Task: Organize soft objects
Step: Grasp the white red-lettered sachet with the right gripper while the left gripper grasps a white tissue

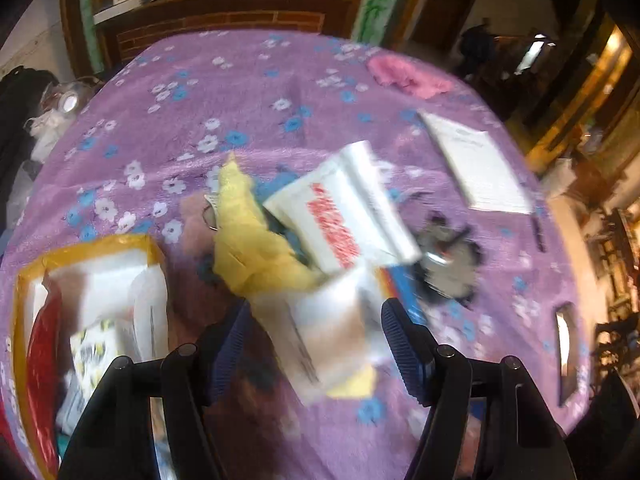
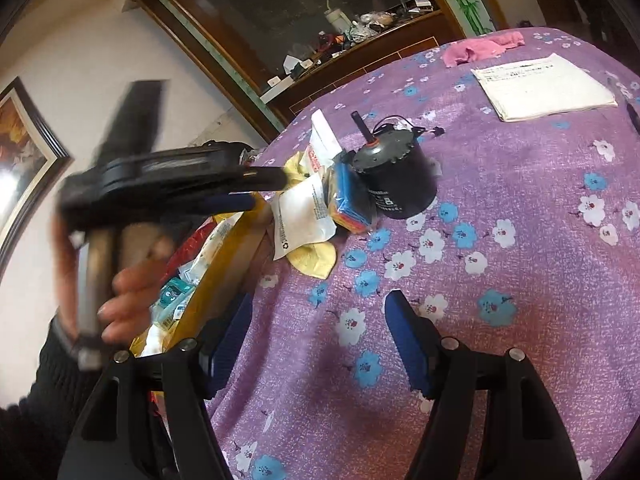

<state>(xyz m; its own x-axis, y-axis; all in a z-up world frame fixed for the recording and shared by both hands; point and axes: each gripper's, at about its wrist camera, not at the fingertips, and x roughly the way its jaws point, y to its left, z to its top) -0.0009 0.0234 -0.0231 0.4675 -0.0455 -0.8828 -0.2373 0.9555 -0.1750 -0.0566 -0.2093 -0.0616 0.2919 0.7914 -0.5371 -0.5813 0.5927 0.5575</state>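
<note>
A pile of soft things lies mid-table on the purple flowered cloth: a yellow cloth [image 1: 256,236], a white packet with red print [image 1: 340,216] and a plain white packet [image 1: 332,328]. My left gripper [image 1: 316,340] is open just above the plain white packet, jaws either side of it. The view is blurred. In the right wrist view the same white packet [image 2: 300,216], yellow cloth [image 2: 314,258] and blue-orange sponges [image 2: 352,200] show. My right gripper [image 2: 320,332] is open and empty over bare cloth. The left gripper [image 2: 260,184] reaches in from the left.
A yellow-rimmed box [image 1: 28,280] with packets stands at the left, also in the right view [image 2: 224,264]. A black motor [image 2: 394,176] stands by the pile. A pink cloth [image 2: 480,48] and a paper pad [image 2: 548,84] lie farther back.
</note>
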